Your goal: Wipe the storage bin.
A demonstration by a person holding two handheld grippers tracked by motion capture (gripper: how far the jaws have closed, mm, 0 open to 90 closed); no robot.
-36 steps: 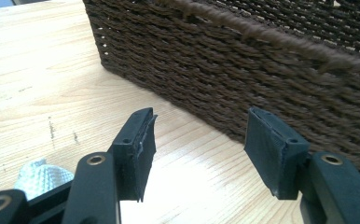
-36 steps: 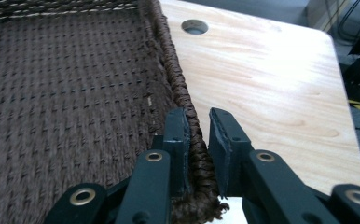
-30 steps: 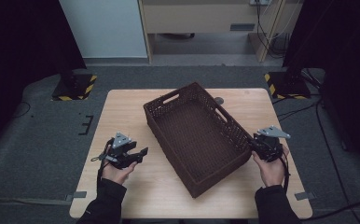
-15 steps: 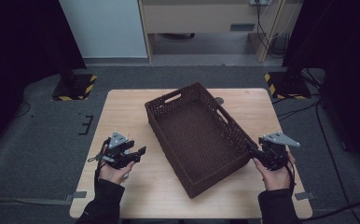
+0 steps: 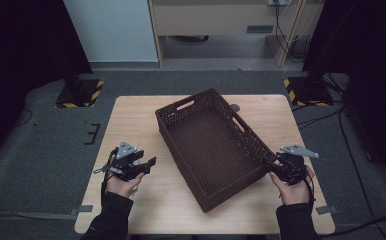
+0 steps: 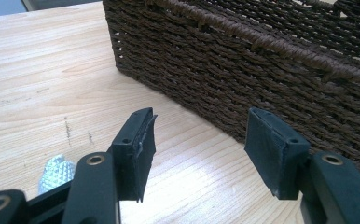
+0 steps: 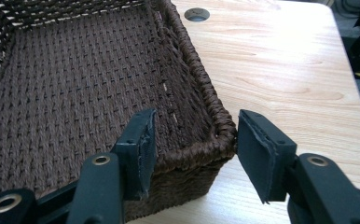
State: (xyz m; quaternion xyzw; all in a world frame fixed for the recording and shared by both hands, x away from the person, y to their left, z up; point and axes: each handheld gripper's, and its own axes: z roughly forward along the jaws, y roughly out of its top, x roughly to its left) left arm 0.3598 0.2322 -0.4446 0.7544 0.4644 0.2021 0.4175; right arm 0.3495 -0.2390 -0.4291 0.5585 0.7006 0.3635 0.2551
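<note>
Lab recording bay, dark curtains (image 5: 26, 45), hazard-striped stand bases (image 5: 81, 94), cabling (image 5: 331, 117)

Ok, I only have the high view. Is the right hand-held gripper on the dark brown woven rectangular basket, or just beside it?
Observer: In the right gripper view, the right hand-held gripper straddles a corner of the dark brown woven rectangular basket, with one jaw inside the rim and one outside.
Operator: Clamped?
Observer: No. The jaws have just been opening, and the inner pad stands clear of the wall.
Operator: And the left one?
Observer: In the left gripper view, the left hand-held gripper is open with nothing between its jaws. It points at the basket's side wall and stops short of it, over the light wooden table.
</note>
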